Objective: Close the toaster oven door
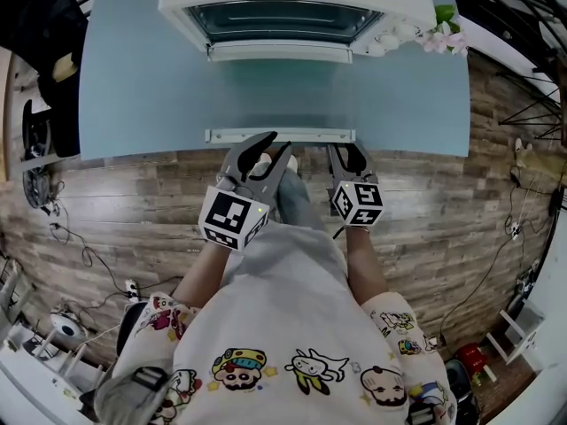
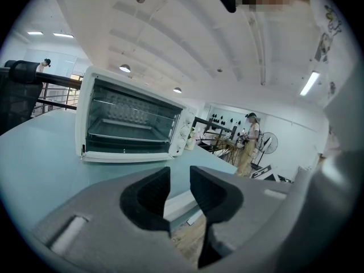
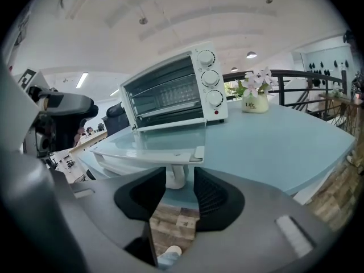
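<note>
Open-plan lab: floor cables (image 1: 86, 257), workbenches (image 2: 224, 143)

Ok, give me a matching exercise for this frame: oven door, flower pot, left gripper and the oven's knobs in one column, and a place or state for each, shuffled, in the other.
Things:
1. oven door
2. flower pot
3. left gripper
4. knobs

Place or state:
A. in a vertical row on the front of the oven
B. jaws apart, nothing between them
C. folded down flat, open
D. on the table, beside the oven's knob end

Pairs: 1-C, 2-D, 3-B, 4-A
</note>
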A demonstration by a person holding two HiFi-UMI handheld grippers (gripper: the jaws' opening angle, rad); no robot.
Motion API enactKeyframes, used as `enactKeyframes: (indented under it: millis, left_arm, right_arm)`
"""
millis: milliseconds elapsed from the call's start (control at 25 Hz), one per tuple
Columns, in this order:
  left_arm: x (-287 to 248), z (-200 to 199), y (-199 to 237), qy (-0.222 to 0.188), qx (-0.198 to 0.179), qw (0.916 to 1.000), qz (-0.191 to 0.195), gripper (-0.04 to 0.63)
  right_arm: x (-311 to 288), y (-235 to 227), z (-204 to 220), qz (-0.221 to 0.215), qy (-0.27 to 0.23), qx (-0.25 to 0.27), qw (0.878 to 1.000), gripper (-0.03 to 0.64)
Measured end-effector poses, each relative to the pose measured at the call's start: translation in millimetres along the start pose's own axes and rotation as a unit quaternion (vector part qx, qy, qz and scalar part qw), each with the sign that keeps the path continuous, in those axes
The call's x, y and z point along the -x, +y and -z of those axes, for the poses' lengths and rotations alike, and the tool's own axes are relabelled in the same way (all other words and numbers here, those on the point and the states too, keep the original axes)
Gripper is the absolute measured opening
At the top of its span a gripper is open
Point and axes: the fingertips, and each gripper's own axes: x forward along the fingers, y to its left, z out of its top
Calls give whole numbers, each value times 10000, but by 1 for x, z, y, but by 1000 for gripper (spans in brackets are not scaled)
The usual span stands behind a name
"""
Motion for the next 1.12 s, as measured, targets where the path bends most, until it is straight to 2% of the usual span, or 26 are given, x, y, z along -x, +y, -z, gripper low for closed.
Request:
enactKeyframes:
  millis: [160,320,640,1120]
  left_arm:
    - [1,0,-1,-19,24,10000,-19,101]
    - [5,0,1,-34,44,10000,-57,101]
    - [9,-4,6,-113,50,9998,-158,101]
    - [23,-36,12,-421,-102,9986,-296,101]
  right_arm:
    - [-2,0,-5,5,-99,-31,9999,143]
    - [-2,2,-8,77,-101,188,9997,100]
    - [3,3,-17,130,-106,460,9988,92]
    - [19,12,-49,95,-271,618,9977,95]
